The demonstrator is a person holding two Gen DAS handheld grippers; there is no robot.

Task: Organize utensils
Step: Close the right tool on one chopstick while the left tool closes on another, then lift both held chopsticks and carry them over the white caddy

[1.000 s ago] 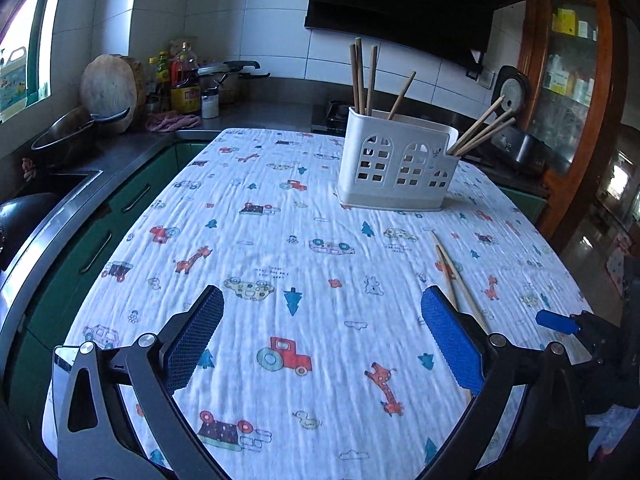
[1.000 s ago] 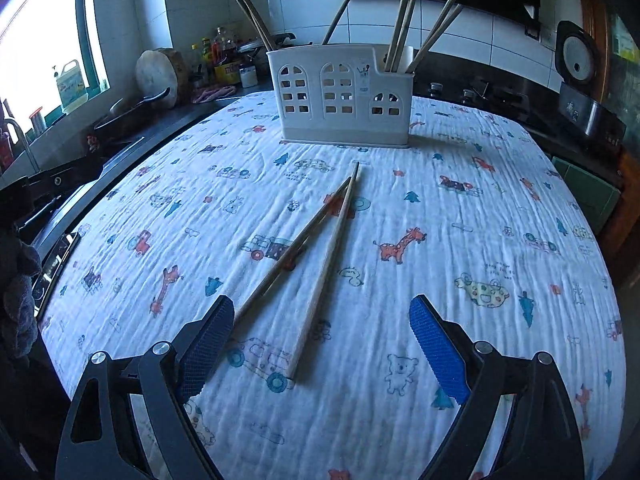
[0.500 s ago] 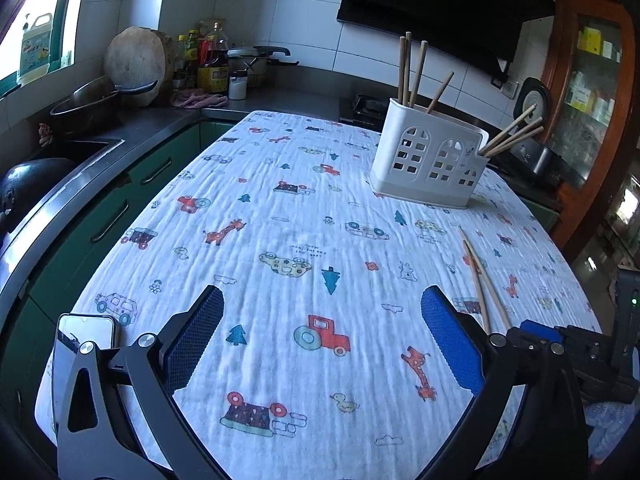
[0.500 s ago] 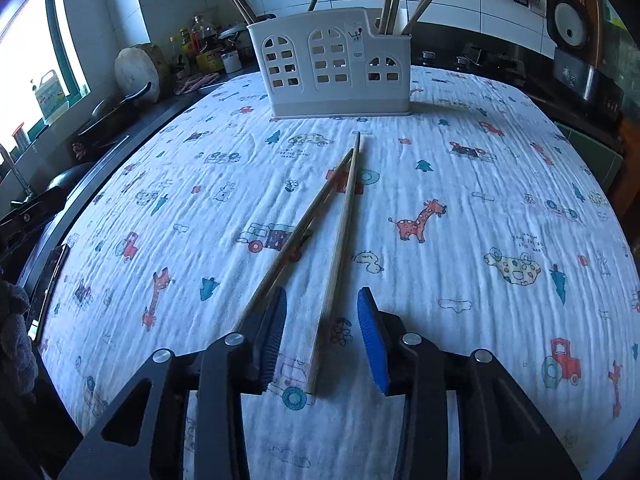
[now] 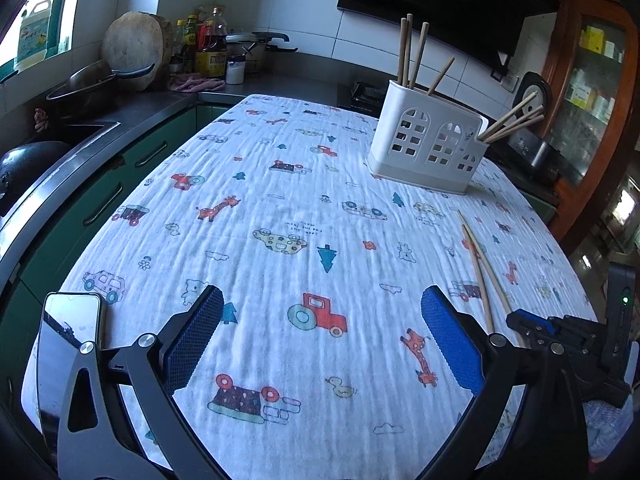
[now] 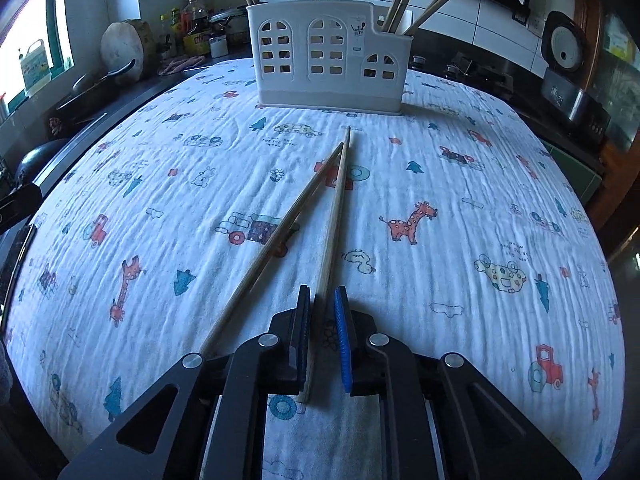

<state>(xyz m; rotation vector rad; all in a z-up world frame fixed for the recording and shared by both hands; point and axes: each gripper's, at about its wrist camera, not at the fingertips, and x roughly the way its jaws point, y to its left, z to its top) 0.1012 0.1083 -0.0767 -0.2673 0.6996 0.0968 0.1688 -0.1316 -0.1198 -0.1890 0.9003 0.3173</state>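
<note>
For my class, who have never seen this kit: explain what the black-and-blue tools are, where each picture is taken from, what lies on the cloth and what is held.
No robot here: a person holds a two-finger gripper in each hand, each with a camera looking along its fingers. In the left view, the left gripper hangs open over the tablecloth, holding nothing. In the right view, the right gripper has closed around one chopstick; a second chopstick lies beside it, outside the fingers. A white utensil holder with more chopsticks stands at the back. A phone lies at the table's near edge.
</note>
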